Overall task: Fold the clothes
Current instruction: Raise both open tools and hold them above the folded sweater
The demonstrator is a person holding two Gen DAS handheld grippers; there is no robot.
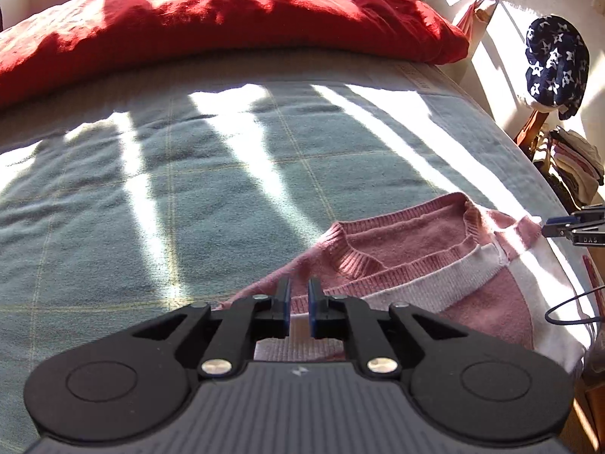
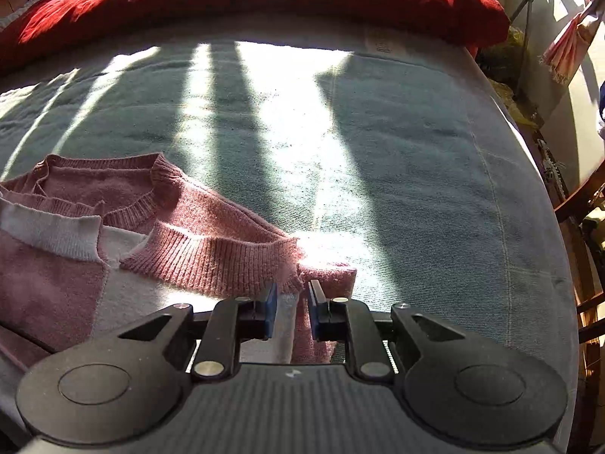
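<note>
The pink sweater (image 1: 435,265) lies crosswise on the bed (image 1: 151,189) between both slightly parted, empty hand-held grippers, left hand-held gripper (image 1: 299,297) at one shoulder, right hand-held gripper (image 2: 292,302) at the other.

A grey-green blanket with thin pale check lines (image 1: 159,196) fills the middle of both views, crossed by bright bands of sunlight. Along the top lies a red cover (image 1: 234,19), rumpled and partly sunlit. In the left wrist view, upper right, a navy cloth with white stars (image 1: 556,60) hangs; below it, at the right edge, sits a stack of folded pale fabrics (image 1: 578,166)
</note>
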